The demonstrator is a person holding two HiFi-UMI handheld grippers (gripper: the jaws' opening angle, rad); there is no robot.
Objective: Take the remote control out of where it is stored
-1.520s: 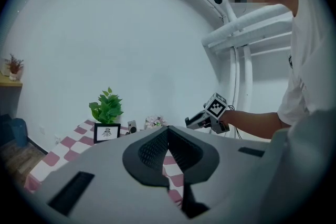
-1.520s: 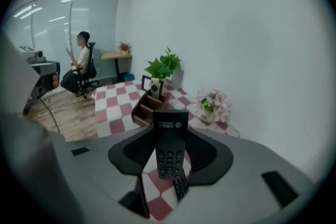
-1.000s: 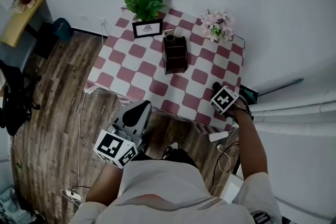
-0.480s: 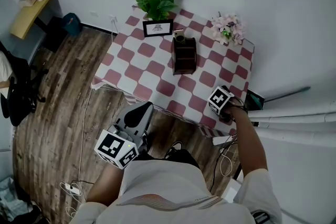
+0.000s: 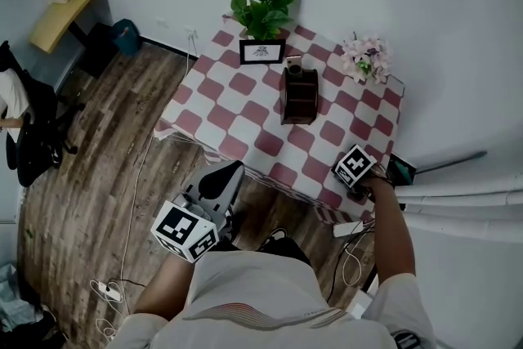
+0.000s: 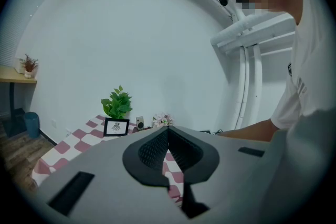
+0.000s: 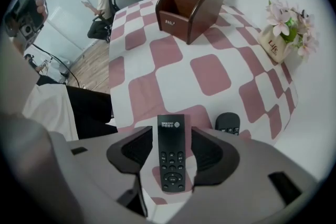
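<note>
Cloth in pink and white checks covers the counter (image 5: 245, 86), and at its far side, beside the plant (image 5: 265, 0), stands the brown wooden organizer (image 5: 300, 94), whose compartments look empty from the right gripper view. The left tool (image 6: 168, 144) hangs off the near edge, its pads pressed together on nothing, apparently parked out of the way because this job needs one hand. The right tool (image 7: 172, 139) points straight down over the near right corner, and its jaws have just been opening. They now stand spread on either side of the remote control (image 7: 170, 152), the pads clear of it. The remote lies flat on the cloth, well apart from the organizer, so the removal looks done and this reads as the release. A smaller remote (image 7: 228, 123) lies just beside it.
</note>
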